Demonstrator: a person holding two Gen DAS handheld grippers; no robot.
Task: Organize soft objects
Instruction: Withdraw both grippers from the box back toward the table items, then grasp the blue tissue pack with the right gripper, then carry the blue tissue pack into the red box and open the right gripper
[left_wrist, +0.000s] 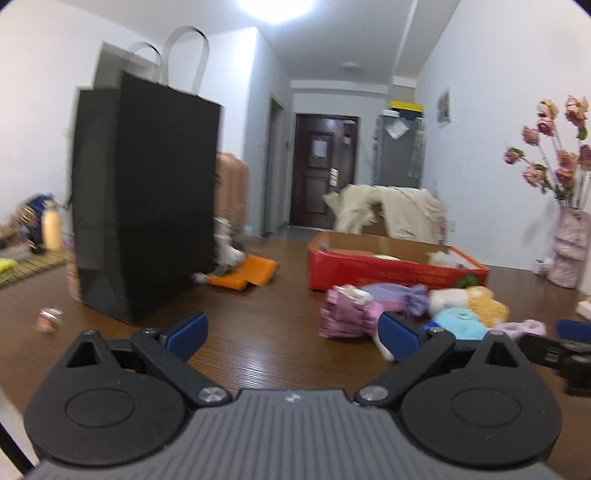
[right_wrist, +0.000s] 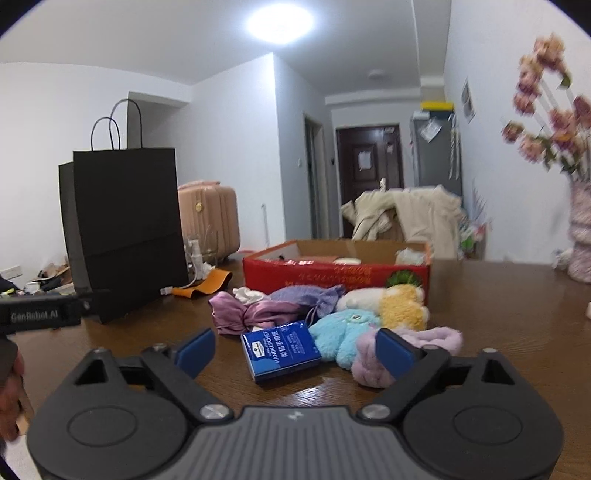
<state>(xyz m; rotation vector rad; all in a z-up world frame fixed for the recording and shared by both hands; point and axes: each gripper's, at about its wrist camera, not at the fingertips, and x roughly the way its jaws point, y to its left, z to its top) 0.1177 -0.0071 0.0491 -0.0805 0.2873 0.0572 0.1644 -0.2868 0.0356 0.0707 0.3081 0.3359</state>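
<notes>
A dark wooden table (right_wrist: 498, 314) fills the lower half of both views. A tall black paper bag (right_wrist: 125, 236) stands upright at about ten o'clock in the right wrist view. At twelve o'clock sits a red open-topped cardboard box (right_wrist: 332, 273). Just in front of the box, touching one another, lies the heap of soft things: a yellow-and-white plush toy (right_wrist: 399, 302), a light blue plush toy (right_wrist: 343, 336), a pink satin cloth (right_wrist: 251, 314), a purple knitted piece (right_wrist: 306, 295) and a lilac fluffy headband (right_wrist: 417, 347) at three o'clock of the heap. A blue handkerchief pack (right_wrist: 280, 350) lies flat at the heap's six o'clock edge. An orange pouch (right_wrist: 207, 282) lies beside the bag's foot.

The right gripper (right_wrist: 295, 347) stands spread wide, pinching nothing; the pack lies beyond and between its blue pads. The left gripper (left_wrist: 293, 332) is likewise spread above bare wood, the heap at its two o'clock.
</notes>
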